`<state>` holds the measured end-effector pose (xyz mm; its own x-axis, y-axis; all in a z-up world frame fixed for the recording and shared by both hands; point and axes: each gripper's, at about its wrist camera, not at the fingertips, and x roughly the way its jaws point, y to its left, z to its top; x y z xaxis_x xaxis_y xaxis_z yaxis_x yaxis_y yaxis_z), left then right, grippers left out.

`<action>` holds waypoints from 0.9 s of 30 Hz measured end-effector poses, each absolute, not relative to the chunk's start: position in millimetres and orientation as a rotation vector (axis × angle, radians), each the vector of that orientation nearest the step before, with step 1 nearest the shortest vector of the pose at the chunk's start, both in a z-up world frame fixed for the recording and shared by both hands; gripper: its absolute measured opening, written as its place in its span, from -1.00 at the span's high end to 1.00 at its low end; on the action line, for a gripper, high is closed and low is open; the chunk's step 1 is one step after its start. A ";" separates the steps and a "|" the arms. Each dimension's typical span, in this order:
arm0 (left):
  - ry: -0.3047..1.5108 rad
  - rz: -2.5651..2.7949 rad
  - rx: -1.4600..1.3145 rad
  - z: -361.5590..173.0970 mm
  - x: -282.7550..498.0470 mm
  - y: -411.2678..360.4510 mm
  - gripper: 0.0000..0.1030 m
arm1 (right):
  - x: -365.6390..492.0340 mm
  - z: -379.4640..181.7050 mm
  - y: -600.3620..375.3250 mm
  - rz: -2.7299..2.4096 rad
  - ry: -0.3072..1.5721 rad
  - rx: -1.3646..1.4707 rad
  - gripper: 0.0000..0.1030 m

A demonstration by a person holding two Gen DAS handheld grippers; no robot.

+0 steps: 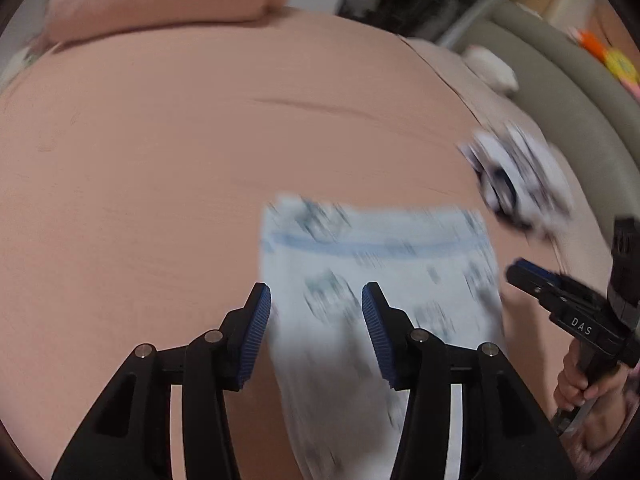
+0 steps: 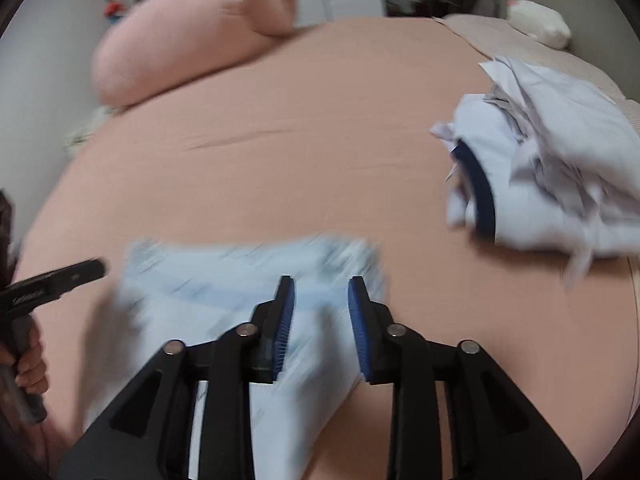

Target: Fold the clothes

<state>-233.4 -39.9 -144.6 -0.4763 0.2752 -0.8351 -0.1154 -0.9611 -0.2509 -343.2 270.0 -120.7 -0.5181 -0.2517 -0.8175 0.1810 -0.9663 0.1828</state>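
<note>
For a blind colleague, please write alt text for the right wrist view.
The open right claw hovers over a blurred pale-blue patterned garment lying on a pink bedsheet. A crumpled white garment with navy trim lies to the right, a pink pillow behind, and the left claw enters at the left edge.

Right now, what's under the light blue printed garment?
The pink bedsheet shows all round the light blue printed garment. Anything directly beneath is covered.
</note>
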 end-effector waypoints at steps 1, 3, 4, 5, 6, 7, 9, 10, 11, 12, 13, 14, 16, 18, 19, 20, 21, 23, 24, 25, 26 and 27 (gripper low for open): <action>-0.183 2.486 -1.483 -148.8 -218.1 -29.8 0.03 | -323.3 -116.2 263.6 -2.513 -0.104 1.370 0.30; -0.143 2.425 -1.526 -160.6 -190.8 -14.4 0.03 | -282.1 -126.8 244.2 -2.448 -0.053 1.438 0.30; -0.136 2.396 -1.542 -166.6 -178.3 -8.2 0.03 | -268.1 -134.6 238.9 -2.415 -0.054 1.477 0.30; -0.104 2.391 -1.558 -171.4 -164.8 -3.8 0.03 | -254.5 -142.3 232.6 -2.381 -0.066 1.510 0.30; -0.069 2.388 -1.575 -176.1 -151.2 0.3 0.03 | -240.5 -148.3 225.6 -2.368 -0.065 1.521 0.30; -0.034 2.384 -1.592 -180.8 -137.6 4.5 0.03 | -230.4 -150.8 220.3 -2.376 -0.045 1.511 0.30; 0.144 2.421 -1.578 -180.5 -116.2 1.6 0.02 | -209.2 -152.9 206.0 -2.415 0.089 1.474 0.28; 0.196 2.435 -1.582 -180.6 -114.6 2.3 -0.01 | -200.9 -153.7 199.7 -2.432 0.163 1.461 0.28; 0.219 2.458 -1.595 -179.5 -111.7 -1.7 -0.01 | -193.9 -155.6 193.5 -2.455 0.229 1.458 0.28; 0.208 2.496 -1.633 -178.1 -108.3 -11.8 -0.01 | -191.6 -160.1 199.2 -2.474 0.265 1.473 0.20; 0.192 2.536 -1.674 -176.7 -104.9 -22.5 -0.06 | -183.6 -157.9 214.9 -2.491 0.237 1.501 0.02; 0.088 2.556 -1.683 -174.3 -99.7 -35.4 -0.07 | -173.7 -153.7 232.6 -2.507 0.193 1.531 0.00; -0.184 2.544 -1.664 -168.4 -87.2 -58.3 -0.04 | -164.4 -138.2 263.5 -2.517 0.014 1.559 0.00; -0.239 2.522 -1.581 -158.8 -73.5 -52.9 -0.04 | -151.9 -129.5 271.9 -2.522 -0.088 1.538 0.00; -0.190 2.515 -1.534 -154.6 -68.2 -40.8 -0.04 | -149.0 -125.1 266.0 -2.511 -0.093 1.516 0.00; -0.133 2.500 -1.503 -153.0 -64.1 -27.0 -0.04 | -148.1 -121.1 264.8 -2.496 -0.088 1.488 0.00; -0.075 2.483 -1.473 -151.8 -60.1 -13.0 -0.04 | -147.6 -117.3 265.4 -2.480 -0.080 1.460 0.00; 0.021 2.475 -1.506 -159.2 -59.7 2.8 -0.04 | -150.0 -123.4 255.1 -2.449 -0.056 1.424 0.00; 0.066 2.475 -1.542 -164.4 -58.8 4.1 -0.04 | -167.1 -139.2 257.5 -2.439 -0.033 1.430 0.00; 0.112 2.475 -1.578 -169.5 -57.9 5.5 -0.07 | -188.8 -158.4 262.3 -2.431 -0.006 1.443 0.03; 0.158 2.474 -1.613 -174.7 -57.1 6.9 -0.06 | -186.8 -167.7 263.4 -2.430 0.044 1.487 0.04; 0.179 2.477 -1.624 -172.6 -53.4 4.5 -0.06 | -177.1 -171.0 268.5 -2.430 0.063 1.502 0.05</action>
<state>-53.4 4.5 -172.6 -0.3903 0.0786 -0.9173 -0.2099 -0.9777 0.0055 -177.1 268.5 -171.0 -0.4182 -0.2155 -0.8824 0.2608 -0.9590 0.1106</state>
